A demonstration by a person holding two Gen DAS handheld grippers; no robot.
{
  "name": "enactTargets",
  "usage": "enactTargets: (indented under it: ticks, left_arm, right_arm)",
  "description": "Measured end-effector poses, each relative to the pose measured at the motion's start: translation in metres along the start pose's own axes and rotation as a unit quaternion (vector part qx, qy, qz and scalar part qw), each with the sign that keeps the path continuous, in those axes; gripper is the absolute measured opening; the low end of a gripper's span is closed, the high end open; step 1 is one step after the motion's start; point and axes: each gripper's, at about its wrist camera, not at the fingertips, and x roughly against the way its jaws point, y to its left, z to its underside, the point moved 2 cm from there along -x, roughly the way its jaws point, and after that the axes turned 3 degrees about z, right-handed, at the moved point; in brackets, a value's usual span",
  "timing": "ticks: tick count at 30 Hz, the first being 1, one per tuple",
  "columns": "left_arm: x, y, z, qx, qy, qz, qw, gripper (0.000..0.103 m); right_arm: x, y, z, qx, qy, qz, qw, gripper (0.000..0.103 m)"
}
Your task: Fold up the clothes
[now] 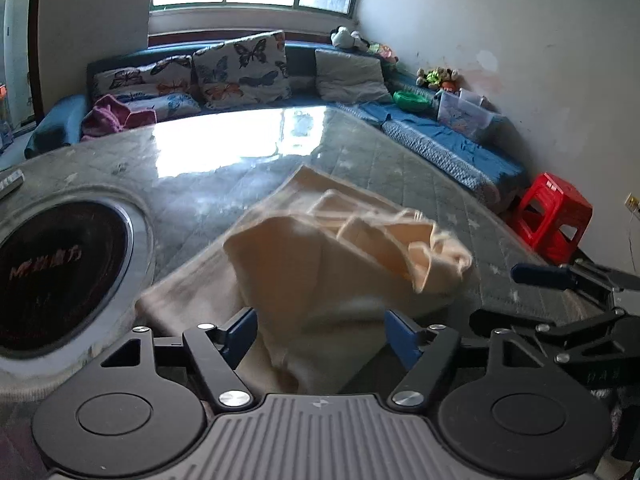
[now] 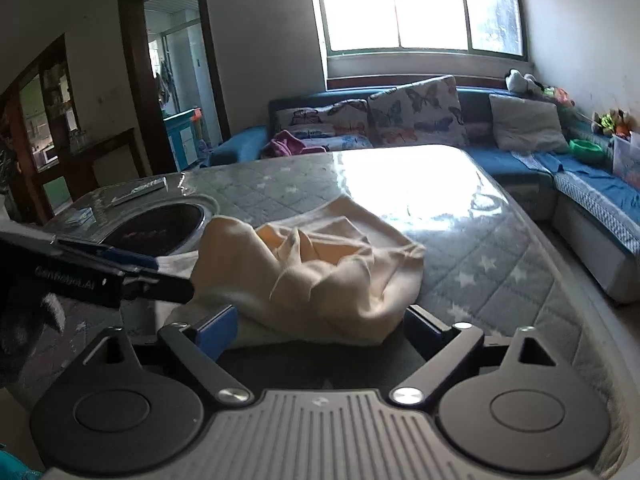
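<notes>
- Left wrist view: left gripper with jaws spread wide, nothing pinched; cream garment bunched between and beyond the blue pads, apparently not pressed by either.
- Right wrist view: right gripper likewise wide apart, empty; same cream garment heaped just ahead of its pads, crumpled, with a loose flap standing up.
- Resting place of the garment: on the glossy star-patterned table, near edge, beside a round dark hob sunk into the top.
- Judged stage: cloth let go in a heap — fold not yet tidy, edges not aligned.
- Risk: closing on the heap could catch several layers at once, because the folds overlap and no single hem is plainly exposed.
- Risk: dragging cloth across the slick, shiny surface could slide the whole bundle instead of spreading it.
- Risk: garment edge lies near the hob rim in the left wrist view — could snag or drape into the recess if pulled that way.
- Risk: both grippers sit close together over the same patch; a sideways reach could knock one against the other.
- Blurred cloth in the left wrist view; exact hem positions impossible to tell.
</notes>
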Motion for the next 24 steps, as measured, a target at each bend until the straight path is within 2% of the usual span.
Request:
enactTargets:
  ticks: [7,8,9,11,13,15,24]
  left_arm:
    - [-0.017,0.005,0.023,-0.004,0.039,-0.024,0.9990,0.073]
    - [-0.021,0.008,0.025,-0.006,0.045,-0.031,0.9985,0.071]
    - [-0.025,0.010,0.026,-0.008,0.049,-0.036,0.9981,0.065]
    - [-0.027,0.013,0.024,-0.013,0.045,-0.039,0.9981,0.063]
    - [-0.028,0.017,0.022,-0.017,0.042,-0.043,0.9980,0.054]
    - [-0.032,0.022,0.018,-0.016,0.042,-0.045,0.9980,0.051]
    - [-0.051,0.044,-0.005,-0.017,0.034,-0.091,0.9951,0.048]
  right_arm:
    - [-0.007,0.004,0.004,0.006,0.009,0.004,1.000,0.098]
    - [-0.007,0.004,0.003,0.006,0.009,0.003,1.000,0.098]
    - [-0.008,0.005,0.003,0.006,0.010,0.002,1.000,0.098]
    - [-0.010,0.006,0.001,0.007,0.012,0.001,1.000,0.099]
    - [-0.012,0.007,0.000,0.008,0.013,-0.001,1.000,0.099]
    - [-0.014,0.008,0.000,0.008,0.014,-0.002,1.000,0.099]
    - [-0.026,0.013,-0.003,0.010,0.017,-0.009,1.000,0.101]
